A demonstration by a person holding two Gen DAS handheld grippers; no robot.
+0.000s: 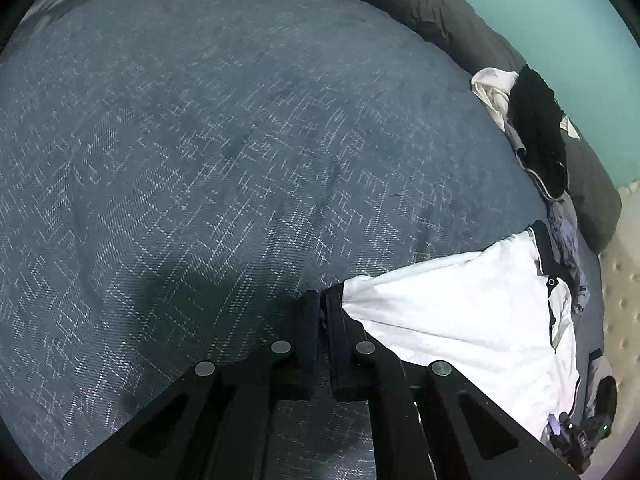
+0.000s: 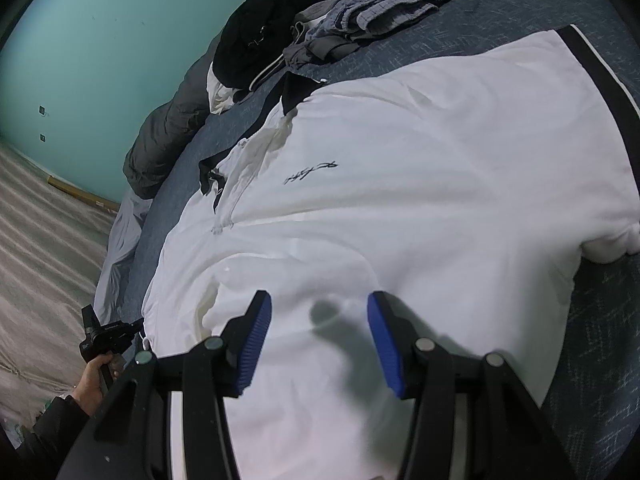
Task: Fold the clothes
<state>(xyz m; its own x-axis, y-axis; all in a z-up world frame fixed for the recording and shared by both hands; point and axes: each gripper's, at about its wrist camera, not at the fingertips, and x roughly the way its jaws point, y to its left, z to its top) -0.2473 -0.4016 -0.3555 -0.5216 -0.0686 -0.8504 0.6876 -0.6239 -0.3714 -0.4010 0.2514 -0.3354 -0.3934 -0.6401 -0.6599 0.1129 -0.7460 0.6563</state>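
A white polo shirt with dark trim and a small script logo lies spread on the blue patterned bedspread. In the left wrist view my left gripper is shut on the dark-edged corner of the shirt, and the white cloth runs taut from its tips towards the right. My right gripper stands open just above the shirt's lower part. Its blue pads are apart with only flat cloth beneath them.
A heap of dark, grey and blue clothes lies at the bed's far edge, also seen in the left wrist view as a pile of clothes. A rolled grey duvet lines that edge. A hand holds a black device beside the bed.
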